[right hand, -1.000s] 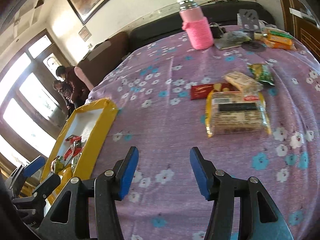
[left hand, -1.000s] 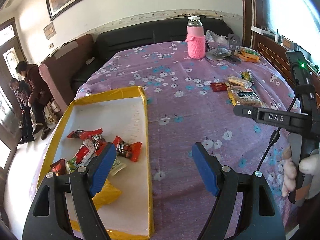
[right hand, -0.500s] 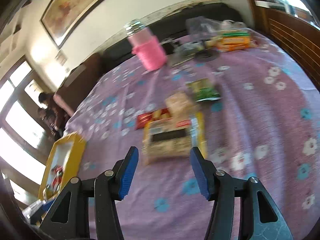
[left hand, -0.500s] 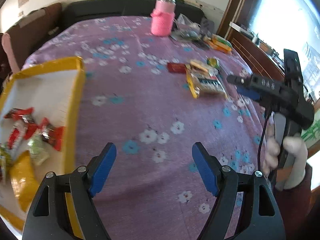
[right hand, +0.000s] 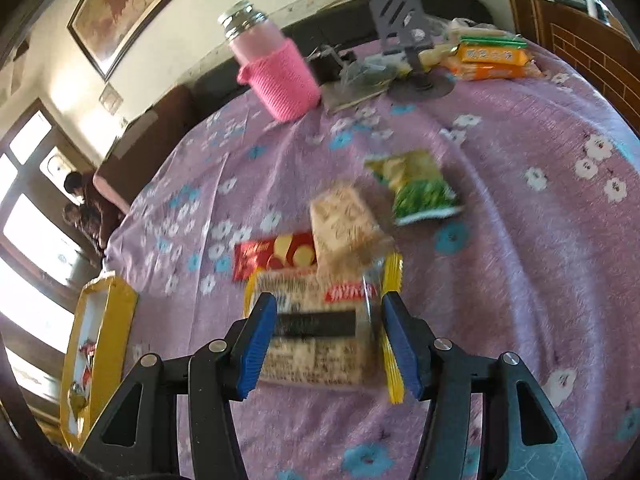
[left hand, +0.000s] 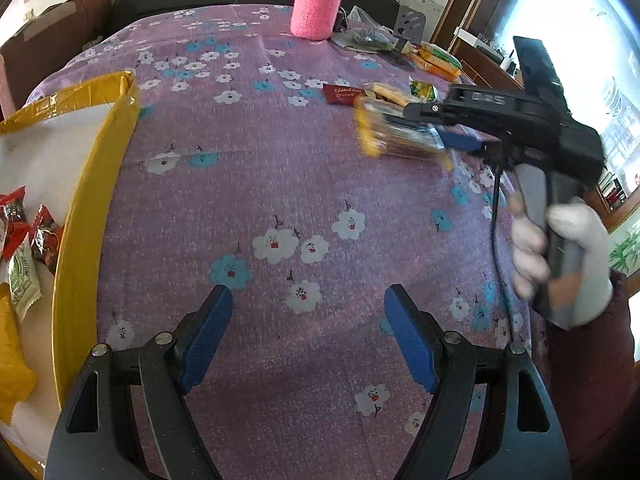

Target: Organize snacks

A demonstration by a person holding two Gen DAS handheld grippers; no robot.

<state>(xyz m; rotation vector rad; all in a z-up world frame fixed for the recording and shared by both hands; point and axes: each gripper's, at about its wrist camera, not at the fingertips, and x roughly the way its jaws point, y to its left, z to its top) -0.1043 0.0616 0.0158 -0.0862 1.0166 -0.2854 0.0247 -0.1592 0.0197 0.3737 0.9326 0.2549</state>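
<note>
Purple flowered cloth (left hand: 280,168) fills my left wrist view, covering the table. My left gripper (left hand: 308,336) hangs over a bare patch near the table's near edge, jaws apart with only cloth between them. Along the left edge sits the yellow tray (left hand: 92,184), holding red candies (left hand: 44,232), a green-and-white packet (left hand: 22,280) and a yellow bag (left hand: 10,364). Toward the right edge I see my right gripper (left hand: 452,136), held by a white-gloved hand (left hand: 568,256), reaching over the yellow-edged cracker pack (left hand: 384,136). A pink bottle (left hand: 316,4) stands at the far edge.

From the right wrist, my right gripper (right hand: 326,344) straddles the cracker pack (right hand: 316,356), a blue pad at each side of it. Blur keeps me from telling whether the pads press on it, so I count the jaws as apart. Just beyond lie a red packet (right hand: 260,260), a beige packet (right hand: 344,224) and a green bag (right hand: 416,188). Orange packs (right hand: 492,60) rest at the far right corner, and the tray (right hand: 120,320) shows at the left edge.
</note>
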